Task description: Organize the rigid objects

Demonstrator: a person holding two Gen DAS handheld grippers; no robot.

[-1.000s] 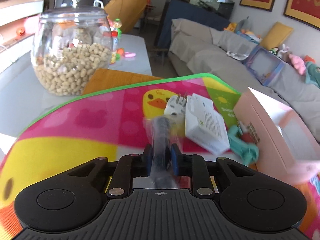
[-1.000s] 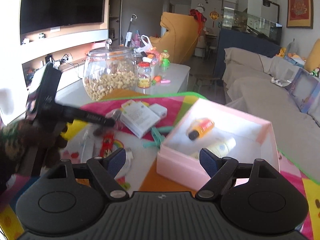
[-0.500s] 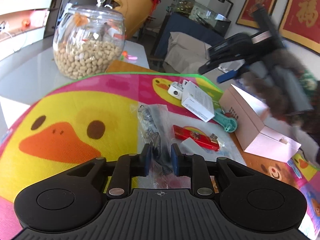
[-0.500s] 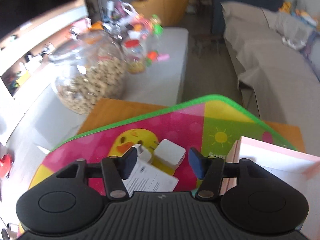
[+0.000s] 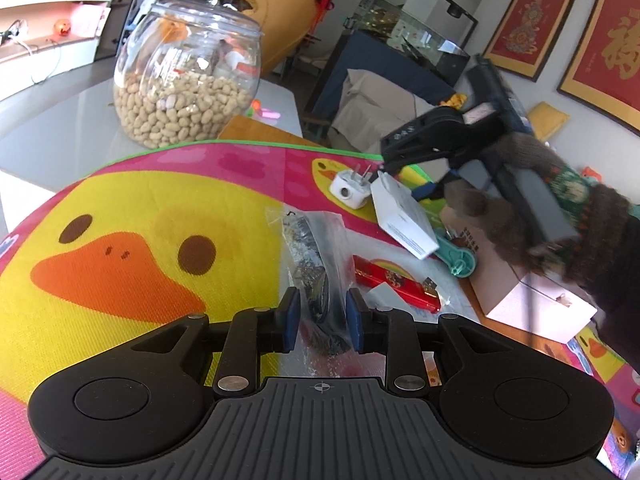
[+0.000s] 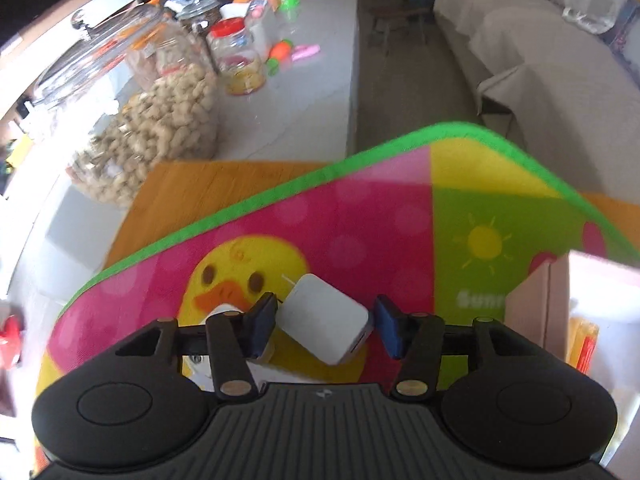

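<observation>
A clear plastic bag of dark small parts (image 5: 316,280) lies on the duck-print mat (image 5: 140,240). My left gripper (image 5: 322,316) straddles its near end; the jaws are opening and the pads stand just off the bag. My right gripper (image 6: 324,322) points steeply down at a white cube charger (image 6: 324,318) on the mat; its jaws are closing, the left pad at the cube's edge and a gap still on the right. In the left wrist view the right gripper (image 5: 400,178) is held by a gloved hand (image 5: 540,208) above a white plug adapter (image 5: 350,190) and a white box (image 5: 404,216).
A pink open box (image 5: 520,292) (image 6: 536,304) stands at the mat's right. A red lighter-like item (image 5: 390,286) and a teal clip (image 5: 456,256) lie beside the bag. A big glass jar of peanuts (image 5: 188,92) (image 6: 160,120) and smaller jars stand on the white table beyond.
My left gripper carried the bag back from near the pink box, set it on the mat and widened its jaws. My right gripper swung from the pink box to the cube charger, tipped down and narrowed.
</observation>
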